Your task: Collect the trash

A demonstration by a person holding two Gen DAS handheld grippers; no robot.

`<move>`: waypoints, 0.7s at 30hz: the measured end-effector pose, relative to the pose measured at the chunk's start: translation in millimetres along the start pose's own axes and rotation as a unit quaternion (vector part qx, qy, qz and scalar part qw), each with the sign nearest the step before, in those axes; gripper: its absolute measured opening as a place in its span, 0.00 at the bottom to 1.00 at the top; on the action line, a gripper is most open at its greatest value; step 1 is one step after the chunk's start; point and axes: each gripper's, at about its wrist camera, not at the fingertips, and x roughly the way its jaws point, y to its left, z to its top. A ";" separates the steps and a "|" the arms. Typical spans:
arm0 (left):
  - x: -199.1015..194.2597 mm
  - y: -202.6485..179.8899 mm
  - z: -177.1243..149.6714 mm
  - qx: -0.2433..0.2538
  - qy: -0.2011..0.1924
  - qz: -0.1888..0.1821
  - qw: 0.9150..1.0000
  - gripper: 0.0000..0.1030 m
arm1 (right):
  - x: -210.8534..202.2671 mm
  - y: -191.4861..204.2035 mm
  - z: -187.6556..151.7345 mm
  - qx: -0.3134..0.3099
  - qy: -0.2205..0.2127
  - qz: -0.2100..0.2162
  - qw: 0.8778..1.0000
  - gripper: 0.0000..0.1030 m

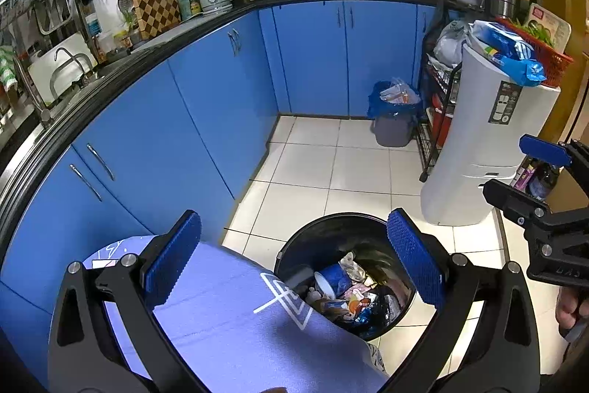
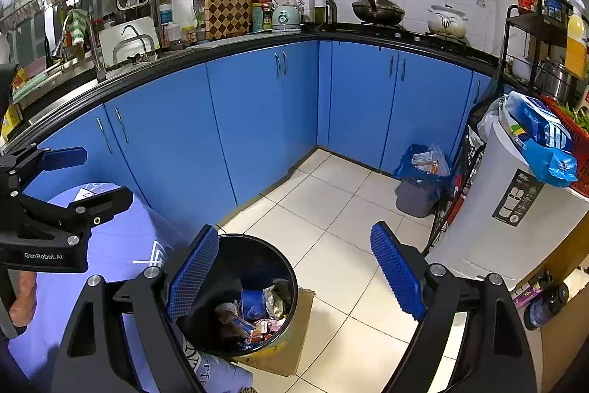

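Both grippers hang spread and empty above the black trash bin point(image 1: 346, 267): left gripper point(image 1: 294, 258), right gripper point(image 2: 298, 273). Wrappers and scraps point(image 2: 250, 319) lie inside the bin, which stands on the tiled floor point(image 2: 331, 227) beside a lilac-covered table point(image 1: 228, 326).

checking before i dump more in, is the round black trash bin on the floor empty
No, the round black trash bin already holds crumpled wrappers and packaging piled at its bottom.
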 end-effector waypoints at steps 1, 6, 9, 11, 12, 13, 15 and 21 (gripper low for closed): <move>-0.6 -0.9 -0.3 0.001 0.000 0.000 1.000 0.97 | -1.2 0.0 -0.2 0.000 0.000 0.000 1.000 0.80; -4.3 -3.7 -1.8 -0.001 0.001 -0.001 1.000 0.97 | -8.5 -1.9 -1.0 0.001 -0.003 0.003 1.000 0.80; -5.5 -4.5 -2.2 0.002 -0.001 0.000 1.000 0.97 | -11.8 -2.3 -0.5 0.002 -0.005 0.003 1.000 0.80; -6.6 -5.3 -2.4 0.003 0.000 -0.001 1.000 0.97 | -13.6 -3.2 0.0 0.004 -0.006 0.005 1.000 0.80; -7.0 -5.8 -2.5 0.002 0.000 -0.002 1.000 0.97 | -14.4 -3.0 0.1 0.005 -0.007 0.006 1.000 0.80; -7.8 -5.0 -3.2 0.001 0.000 -0.003 1.000 0.97 | -15.0 -2.9 0.3 0.005 -0.007 0.008 1.000 0.80; -8.4 -3.9 -3.7 -0.001 0.000 -0.005 1.000 0.97 | -15.8 -2.3 0.2 0.003 -0.008 0.007 1.000 0.80; -9.6 -3.6 -4.8 -0.001 0.001 -0.005 1.000 0.97 | -17.0 1.2 0.5 0.000 -0.009 0.008 1.000 0.80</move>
